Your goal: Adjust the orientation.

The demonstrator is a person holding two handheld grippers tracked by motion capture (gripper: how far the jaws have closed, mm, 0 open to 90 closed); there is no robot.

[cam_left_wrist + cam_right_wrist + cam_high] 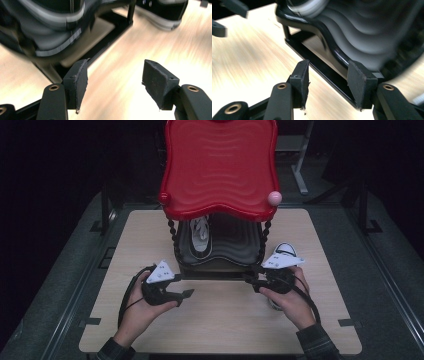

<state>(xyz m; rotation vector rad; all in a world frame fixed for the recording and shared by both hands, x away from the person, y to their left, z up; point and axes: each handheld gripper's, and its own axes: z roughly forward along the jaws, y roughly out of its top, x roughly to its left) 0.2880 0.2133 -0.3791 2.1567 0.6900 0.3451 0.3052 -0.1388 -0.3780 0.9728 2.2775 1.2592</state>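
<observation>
Our hands hold the left gripper (186, 293) and right gripper (248, 279), both spread and empty, approaching the shoe (200, 234) at twelve o'clock, probably grasping next.

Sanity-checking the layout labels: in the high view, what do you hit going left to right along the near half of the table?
Left gripper in the person's left hand → black base bar of the shoe rack → right gripper in the right hand. The shoe on the table overlaps the right gripper, so it is left out.

Dim, dark surround — table (220, 320) lit; gripper views motion-blurred w/ glare.
</observation>
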